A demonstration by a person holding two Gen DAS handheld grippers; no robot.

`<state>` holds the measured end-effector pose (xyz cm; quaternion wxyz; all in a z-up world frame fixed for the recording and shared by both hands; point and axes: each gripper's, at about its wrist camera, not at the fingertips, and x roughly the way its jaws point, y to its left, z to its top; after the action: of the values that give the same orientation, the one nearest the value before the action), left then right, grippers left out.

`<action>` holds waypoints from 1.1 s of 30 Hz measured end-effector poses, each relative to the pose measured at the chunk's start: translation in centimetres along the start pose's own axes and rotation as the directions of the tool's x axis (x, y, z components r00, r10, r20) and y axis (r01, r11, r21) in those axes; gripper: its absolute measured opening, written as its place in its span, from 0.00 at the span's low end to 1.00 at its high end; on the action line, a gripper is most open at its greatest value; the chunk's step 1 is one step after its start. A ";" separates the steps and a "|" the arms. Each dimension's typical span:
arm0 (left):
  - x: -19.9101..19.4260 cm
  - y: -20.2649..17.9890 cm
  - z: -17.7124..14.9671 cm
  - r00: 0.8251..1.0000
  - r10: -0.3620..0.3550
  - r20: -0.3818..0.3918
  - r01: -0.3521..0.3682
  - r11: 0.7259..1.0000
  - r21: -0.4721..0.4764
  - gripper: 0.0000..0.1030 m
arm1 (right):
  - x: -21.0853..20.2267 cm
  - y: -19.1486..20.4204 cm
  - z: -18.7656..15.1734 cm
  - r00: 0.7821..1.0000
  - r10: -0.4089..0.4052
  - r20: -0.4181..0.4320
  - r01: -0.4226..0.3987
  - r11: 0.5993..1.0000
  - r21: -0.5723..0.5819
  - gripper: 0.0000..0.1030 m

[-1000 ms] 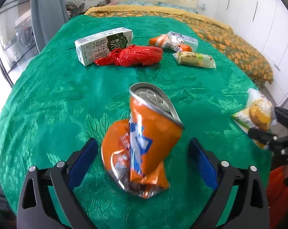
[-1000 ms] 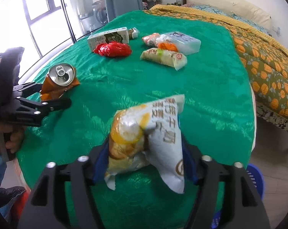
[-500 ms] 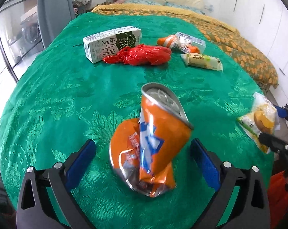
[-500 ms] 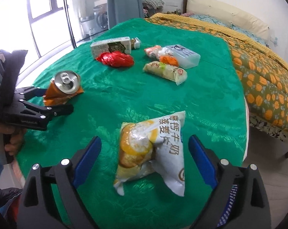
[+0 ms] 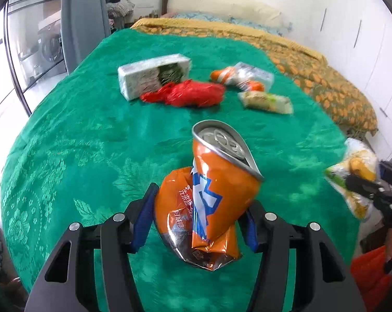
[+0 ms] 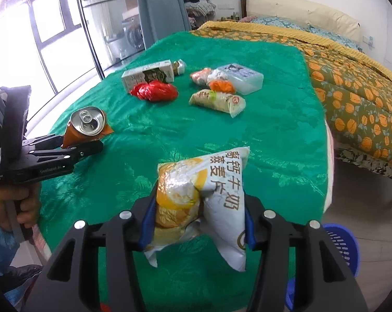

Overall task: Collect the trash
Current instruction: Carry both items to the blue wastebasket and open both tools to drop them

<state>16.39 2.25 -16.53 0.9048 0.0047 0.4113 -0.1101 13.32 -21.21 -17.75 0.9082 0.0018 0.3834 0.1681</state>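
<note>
My left gripper [image 5: 197, 219] is shut on a crushed orange can [image 5: 211, 200] at the near edge of the green-covered table [image 5: 91, 135]. The can and left gripper also show in the right wrist view, the can [image 6: 88, 124] at the left. My right gripper [image 6: 198, 223] is shut on a white and yellow snack bag [image 6: 206, 202] held over the table's near edge. That bag also shows in the left wrist view [image 5: 357, 174] at the far right.
Farther back on the table lie a milk carton [image 6: 149, 76], a red plastic bag [image 6: 155, 91], a wrapped snack [image 6: 218, 101], orange wrappers [image 6: 220, 85] and a clear plastic box [image 6: 241, 78]. A blue basket [image 6: 341, 249] stands on the floor at right. A bed [image 6: 352, 78] lies behind.
Both grippers were open half a second ago and have closed: the left on the orange can, the right on the snack bag.
</note>
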 end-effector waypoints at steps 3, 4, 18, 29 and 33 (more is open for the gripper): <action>-1.6 -1.8 0.2 0.999 -0.013 0.033 0.013 1.000 0.019 0.54 | -0.8 -0.4 -0.3 1.000 0.018 0.010 -0.018 1.000 0.025 0.50; -2.0 -2.3 0.3 0.999 -0.017 0.039 0.016 1.000 0.026 0.54 | -1.0 -0.6 -0.4 1.000 0.025 0.014 -0.026 0.999 0.036 0.50; -4.9 -9.0 1.2 0.993 -0.029 0.113 0.012 0.989 0.148 0.54 | -4.7 -3.2 -1.7 0.997 0.018 0.077 -0.028 0.990 0.135 0.50; -3.8 -12.4 0.9 0.990 -0.133 0.047 0.123 0.976 0.177 0.55 | -6.0 -6.1 -3.1 0.997 0.006 0.071 -0.020 0.980 0.198 0.50; -2.8 -14.8 0.7 0.978 -0.207 -0.008 0.204 0.960 0.192 0.55 | -7.8 -9.1 -3.1 0.997 -0.052 0.064 0.037 0.974 0.222 0.50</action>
<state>12.12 -11.75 -12.72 0.8862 0.0487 0.3917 -0.2426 8.84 -32.62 -15.72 0.9186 0.0999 0.3679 0.1041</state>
